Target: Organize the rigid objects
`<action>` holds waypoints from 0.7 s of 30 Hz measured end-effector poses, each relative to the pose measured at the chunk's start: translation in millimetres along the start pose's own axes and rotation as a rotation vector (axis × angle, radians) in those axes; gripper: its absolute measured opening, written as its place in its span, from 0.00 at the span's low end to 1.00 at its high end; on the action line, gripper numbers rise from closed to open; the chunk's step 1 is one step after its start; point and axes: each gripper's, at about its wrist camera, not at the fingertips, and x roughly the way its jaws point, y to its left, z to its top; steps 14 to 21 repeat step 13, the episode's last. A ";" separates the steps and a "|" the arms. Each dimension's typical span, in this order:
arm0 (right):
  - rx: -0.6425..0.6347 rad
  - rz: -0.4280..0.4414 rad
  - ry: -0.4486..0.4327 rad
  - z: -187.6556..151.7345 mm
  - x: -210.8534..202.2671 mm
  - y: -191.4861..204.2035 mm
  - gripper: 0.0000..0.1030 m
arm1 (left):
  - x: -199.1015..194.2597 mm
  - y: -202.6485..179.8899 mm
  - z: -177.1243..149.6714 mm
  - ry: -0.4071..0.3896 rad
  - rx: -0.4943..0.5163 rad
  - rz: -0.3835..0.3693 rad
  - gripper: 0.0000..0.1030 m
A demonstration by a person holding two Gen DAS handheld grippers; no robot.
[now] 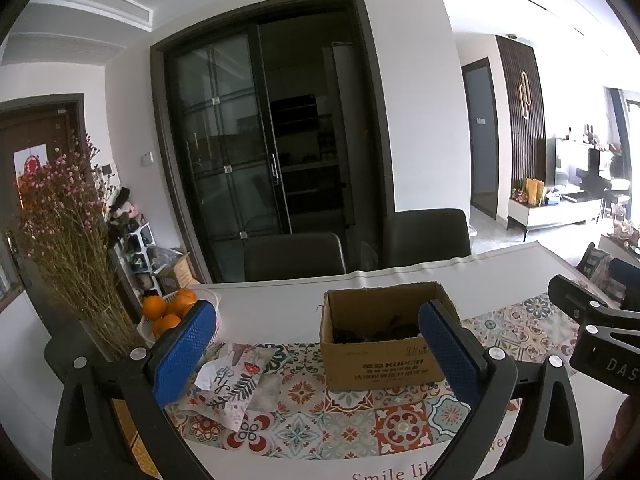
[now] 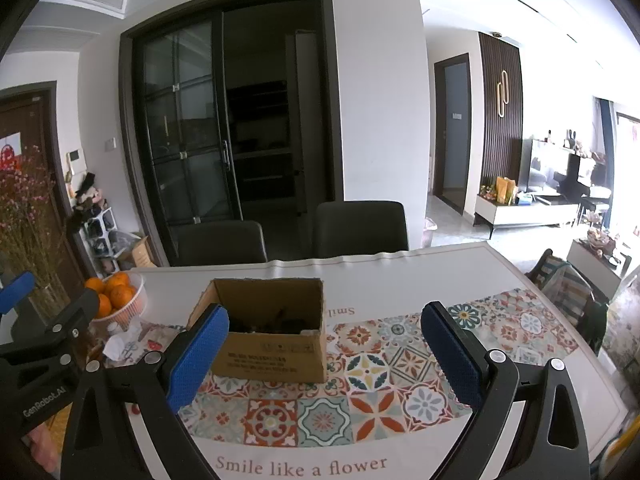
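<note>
An open cardboard box [image 1: 380, 364] stands on the patterned table mat [image 1: 340, 428], with dark objects lying in its bottom. My left gripper [image 1: 316, 356] hovers in front of the box, its blue pads wide apart and nothing between them. In the right wrist view the same box [image 2: 276, 356] sits left of centre. My right gripper [image 2: 324, 356] is open and empty above the mat [image 2: 360, 412], its left pad overlapping the box's near left corner in the picture. The left gripper's black body [image 2: 44, 364] shows at the left edge.
A white basket of oranges [image 1: 176, 312] and a vase of dried pink flowers [image 1: 68, 248] stand at the table's left. Crumpled paper [image 1: 224, 384] lies on the mat beside the box. Two dark chairs [image 1: 360, 248] stand behind the table. A sleeve and hand [image 1: 624, 436] show at right.
</note>
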 end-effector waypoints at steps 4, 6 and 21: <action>-0.001 0.000 0.000 -0.1 -0.1 0.7 0.95 | -1.6 0.5 0.3 0.002 -0.006 0.000 1.00; -0.001 -0.001 0.000 0.0 -0.1 0.9 0.95 | -1.7 0.6 0.5 0.000 -0.008 0.000 1.00; -0.003 0.002 0.001 1.3 1.4 1.9 0.95 | -0.3 1.9 -0.3 0.006 -0.019 -0.003 1.00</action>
